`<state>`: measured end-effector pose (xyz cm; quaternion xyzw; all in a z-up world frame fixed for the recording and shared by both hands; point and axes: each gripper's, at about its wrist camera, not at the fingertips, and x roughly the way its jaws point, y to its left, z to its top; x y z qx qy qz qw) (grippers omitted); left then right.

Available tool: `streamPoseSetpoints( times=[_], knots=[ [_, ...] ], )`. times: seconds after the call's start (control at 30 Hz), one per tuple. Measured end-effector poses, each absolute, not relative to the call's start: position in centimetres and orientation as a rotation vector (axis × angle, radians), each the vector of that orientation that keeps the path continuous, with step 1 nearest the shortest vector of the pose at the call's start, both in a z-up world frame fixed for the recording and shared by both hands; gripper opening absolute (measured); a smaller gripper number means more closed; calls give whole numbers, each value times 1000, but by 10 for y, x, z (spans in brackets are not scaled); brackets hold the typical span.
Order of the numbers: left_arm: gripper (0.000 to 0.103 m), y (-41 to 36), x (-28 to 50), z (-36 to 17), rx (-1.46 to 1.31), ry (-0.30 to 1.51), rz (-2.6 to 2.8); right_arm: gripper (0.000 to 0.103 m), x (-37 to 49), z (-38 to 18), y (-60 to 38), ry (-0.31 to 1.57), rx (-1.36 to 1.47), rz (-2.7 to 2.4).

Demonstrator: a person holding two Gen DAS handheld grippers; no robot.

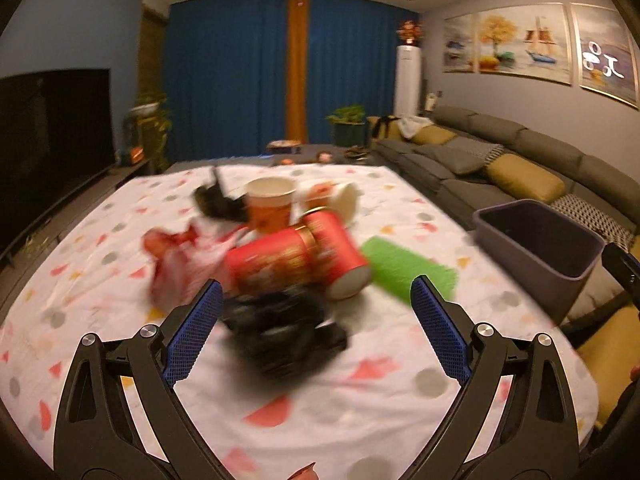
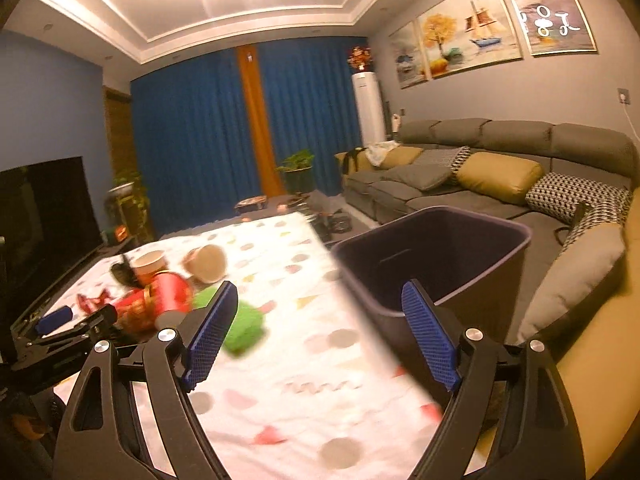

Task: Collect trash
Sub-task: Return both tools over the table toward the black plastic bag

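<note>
Trash is seen mostly uncollected: red canister (image 1: 298, 258), paper cups (image 1: 270, 200), green piece (image 1: 408, 270), black wrapper (image 1: 280, 328) and red bag (image 1: 180, 260) are piled mid-frame on the patterned cloth (image 1: 360, 392). The bin (image 2: 436, 264), right of center, is seen with no trash showing inside. Left gripper (image 1: 316, 328) and right gripper (image 2: 320, 332) are both released, nothing held; nothing is blocking the pile.

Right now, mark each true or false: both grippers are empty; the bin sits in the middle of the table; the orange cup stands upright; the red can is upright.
1. Both grippers empty: true. Left gripper and right gripper hold nothing.
2. Bin mid-table: false. The bin sits at the table's right edge.
3. Orange cup upright: true.
4. Red can upright: false. It lies on its side.
</note>
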<state>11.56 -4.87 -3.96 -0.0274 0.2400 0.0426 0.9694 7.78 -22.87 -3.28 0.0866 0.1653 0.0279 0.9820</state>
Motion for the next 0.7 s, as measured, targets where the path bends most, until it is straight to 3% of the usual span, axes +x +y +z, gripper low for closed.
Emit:
streamPoseSetpoints(
  times=[0.3, 0.7],
  knots=[
    [93, -8, 104, -53, -79, 527, 140, 82, 79, -36, -180, 352, 144, 138],
    [93, -20, 142, -67, -65, 640, 68, 82, 85, -42, -162, 376, 116, 167]
  ],
)
